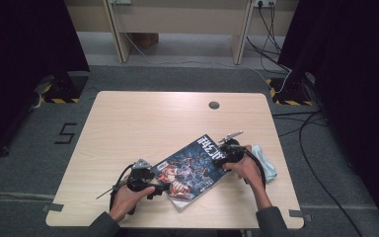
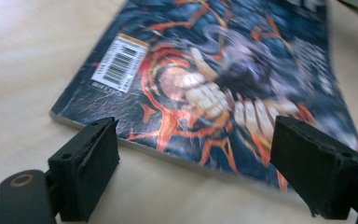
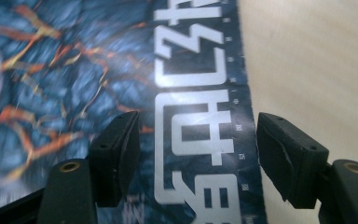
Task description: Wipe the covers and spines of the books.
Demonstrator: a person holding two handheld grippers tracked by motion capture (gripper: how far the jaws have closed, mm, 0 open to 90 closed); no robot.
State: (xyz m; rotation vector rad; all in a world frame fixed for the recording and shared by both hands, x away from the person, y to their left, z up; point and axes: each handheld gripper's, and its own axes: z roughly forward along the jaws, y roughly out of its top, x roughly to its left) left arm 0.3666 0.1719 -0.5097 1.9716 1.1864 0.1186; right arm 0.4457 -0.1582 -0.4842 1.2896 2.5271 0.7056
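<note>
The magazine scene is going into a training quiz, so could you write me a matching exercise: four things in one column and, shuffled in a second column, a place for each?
Things:
1. magazine
2. left tongs
3. right tongs
4. barcode label

Places:
A. at the magazine's title end, jaws apart
B. on the cover, near a corner
C. flat on the table, between both hands
D. at the magazine's barcode end, jaws apart

Pairs: 1-C, 2-D, 3-A, 4-B
</note>
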